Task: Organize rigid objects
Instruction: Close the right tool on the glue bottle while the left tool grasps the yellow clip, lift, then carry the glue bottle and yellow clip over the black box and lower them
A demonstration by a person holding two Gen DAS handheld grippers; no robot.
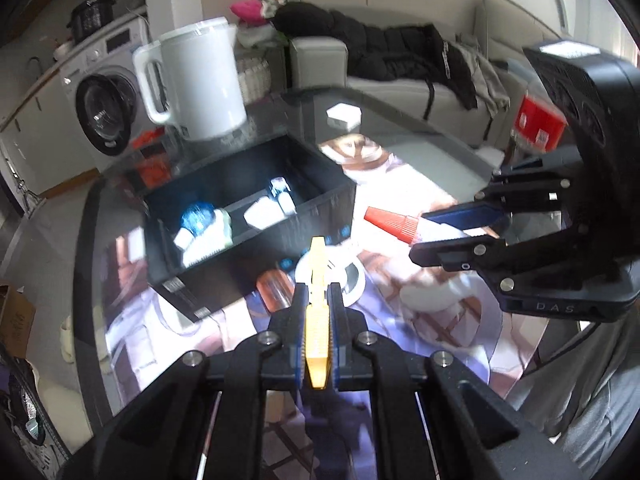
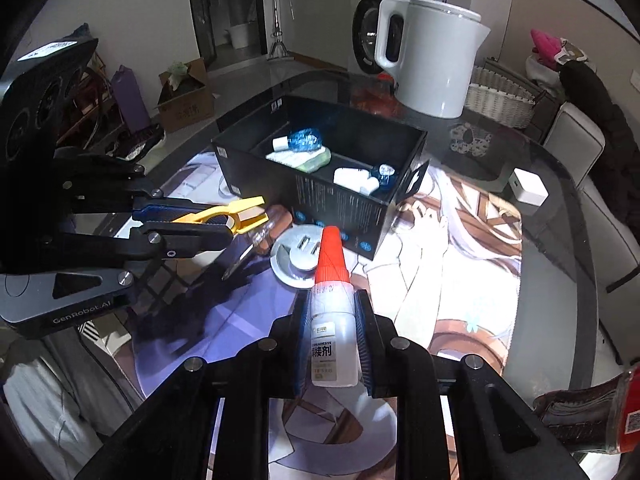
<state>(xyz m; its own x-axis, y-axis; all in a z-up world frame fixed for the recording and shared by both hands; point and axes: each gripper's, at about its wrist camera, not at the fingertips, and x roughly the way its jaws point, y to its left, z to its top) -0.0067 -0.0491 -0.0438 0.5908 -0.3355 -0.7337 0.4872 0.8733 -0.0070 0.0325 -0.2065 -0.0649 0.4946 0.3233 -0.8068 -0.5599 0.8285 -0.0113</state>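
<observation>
My left gripper (image 1: 318, 300) is shut on a yellow clip (image 1: 317, 280), held above the mat; both also show in the right wrist view, gripper (image 2: 222, 220) and clip (image 2: 236, 216). My right gripper (image 2: 332, 304) is shut on a glue bottle (image 2: 333, 312) with a red cap; they also show in the left wrist view, gripper (image 1: 440, 232) and bottle (image 1: 394, 220). A black divided box (image 2: 340, 204) (image 1: 240, 256) stands ahead, holding a blue bottle (image 2: 305, 139) and white items.
A white kettle (image 2: 432, 60) (image 1: 196, 80) stands behind the box. A round white socket puck (image 2: 296, 258) and a small clear bottle (image 2: 272, 224) lie before the box. A white cube (image 2: 528, 190) sits right. A printed mat (image 2: 460, 272) covers the glass table.
</observation>
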